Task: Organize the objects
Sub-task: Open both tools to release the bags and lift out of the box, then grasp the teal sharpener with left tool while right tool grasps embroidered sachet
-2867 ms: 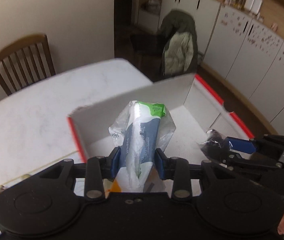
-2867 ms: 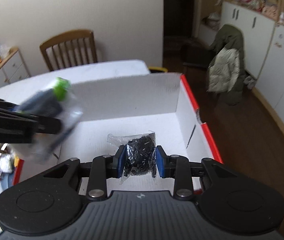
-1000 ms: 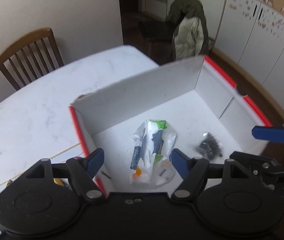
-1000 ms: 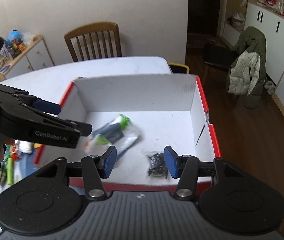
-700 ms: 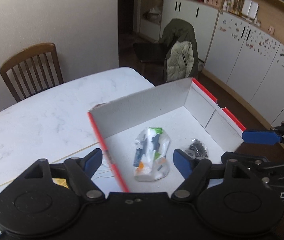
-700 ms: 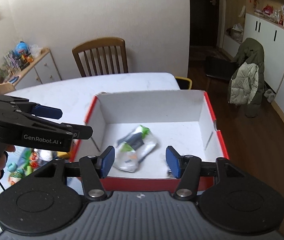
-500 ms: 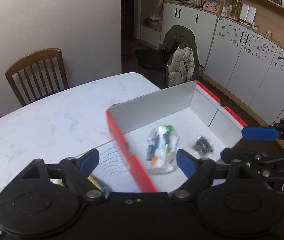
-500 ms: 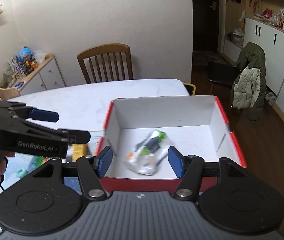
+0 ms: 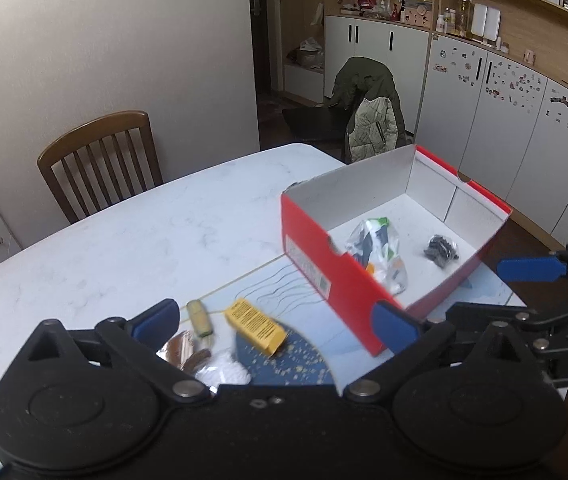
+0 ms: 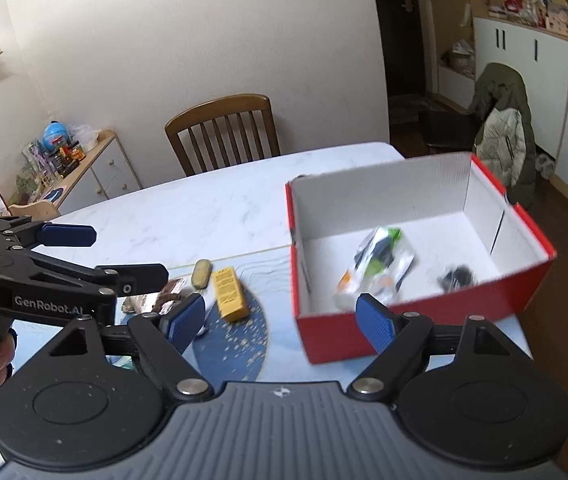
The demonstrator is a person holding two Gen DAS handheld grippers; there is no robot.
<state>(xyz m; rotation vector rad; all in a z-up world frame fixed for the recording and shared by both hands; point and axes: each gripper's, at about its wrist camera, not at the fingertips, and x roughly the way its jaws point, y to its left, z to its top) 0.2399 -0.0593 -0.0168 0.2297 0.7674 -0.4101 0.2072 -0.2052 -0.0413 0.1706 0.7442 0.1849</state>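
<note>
Both tools released and empty: left gripper (image 9: 275,322) spread above the loose items, right gripper (image 10: 279,318) spread near the red shoebox (image 10: 416,330). Already inside the box: a clear plastic packet (image 9: 378,246) and a small black bag (image 9: 440,249). Waiting on the placemat left of the box: a yellow carton (image 9: 255,325), an olive capsule-shaped piece (image 9: 199,318) and a foil wrapper (image 9: 177,350), close together. Best to drop straight over the carton, across its narrow sides, clear of its neighbours, before closing.
</note>
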